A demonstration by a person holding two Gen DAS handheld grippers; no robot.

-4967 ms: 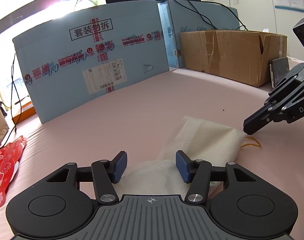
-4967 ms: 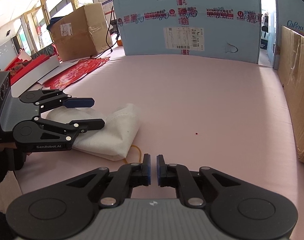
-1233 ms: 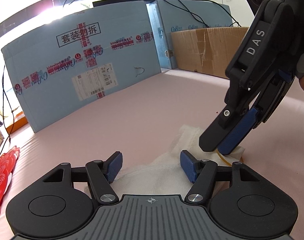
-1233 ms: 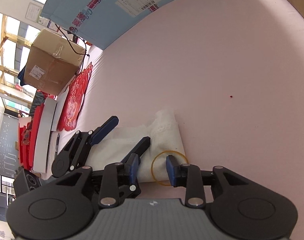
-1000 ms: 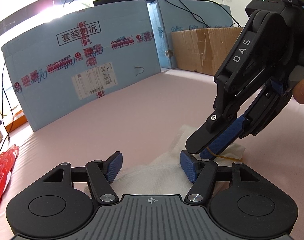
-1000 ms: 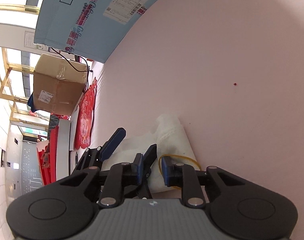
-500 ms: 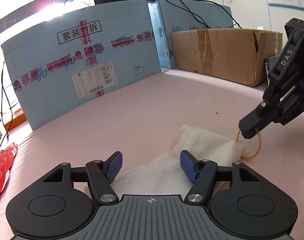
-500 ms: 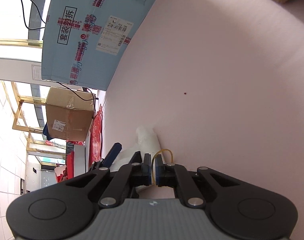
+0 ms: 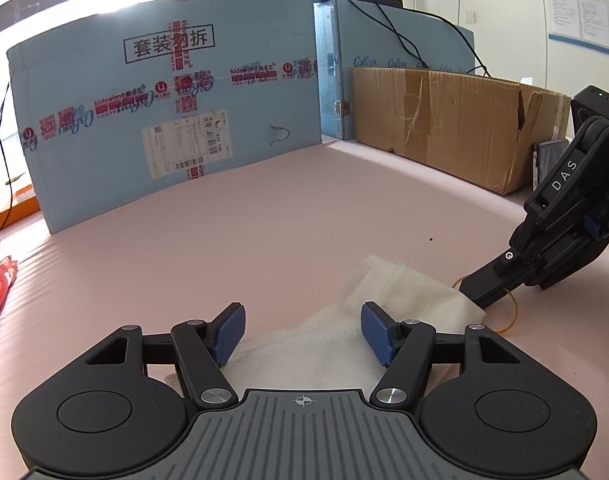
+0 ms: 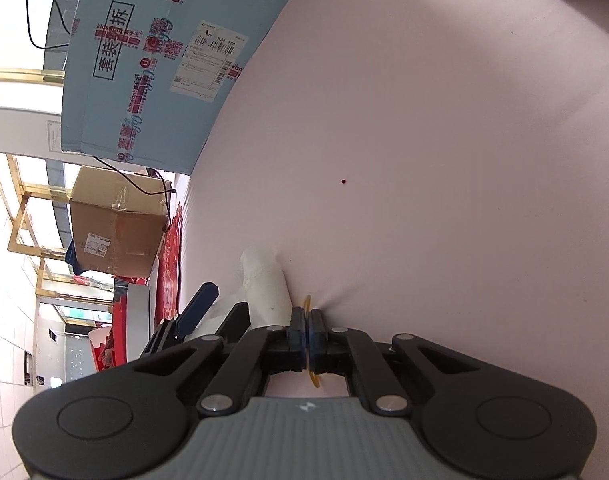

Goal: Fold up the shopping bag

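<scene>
Folded white bag [image 9: 388,312] lies on pink desk [image 9: 264,220], near edge, rolled end away from left gripper [image 9: 302,330]. Left gripper jaws apart, straddling bag's near part, pads not pressing cloth. Right gripper [image 10: 305,334] at bag's right end, jaws clamped together on yellow rubber band [image 10: 307,302]; band loop shows beyond and behind pads, touching desk beside bag. Blue carton [image 9: 164,120] and brown box [image 9: 456,120] stand at far side of desk.

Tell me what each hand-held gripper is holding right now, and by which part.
The right hand-held gripper pinches the rubber band along its loop. The left hand-held gripper holds nothing; it straddles the folded bag, open.
</scene>
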